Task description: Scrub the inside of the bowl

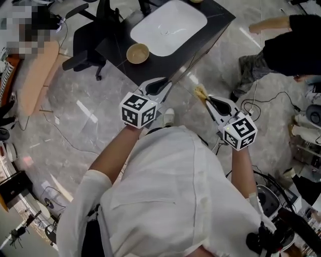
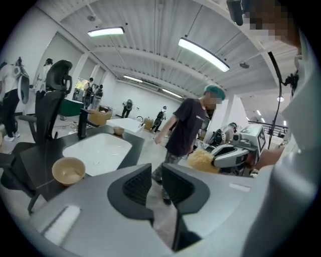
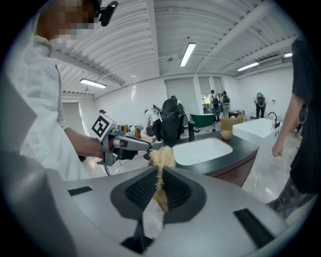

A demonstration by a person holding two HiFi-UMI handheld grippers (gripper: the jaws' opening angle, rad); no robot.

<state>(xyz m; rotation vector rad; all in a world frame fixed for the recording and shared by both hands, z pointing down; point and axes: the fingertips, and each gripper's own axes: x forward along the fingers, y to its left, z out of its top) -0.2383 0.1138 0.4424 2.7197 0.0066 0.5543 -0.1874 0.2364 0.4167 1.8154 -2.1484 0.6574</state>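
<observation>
Bowl [image 1: 137,53]: sits upright on the dark table [image 1: 220,15], just left of the white basin [image 1: 170,25] and close to the table's left edge.
Left hand-held gripper [image 1: 159,86]: jaws narrowly apart and empty. It is your nearer one, with the bowl just far-left of it.
Right hand-held gripper [image 1: 206,99]: clamped on the fibrous scrubber [image 1: 200,93]. The bowl is farther and well to its left.
Room: open floor reaches the table's near edge. A chair [image 1: 85,45] crowds the left side, and a person [image 1: 286,45] stands far right.
</observation>
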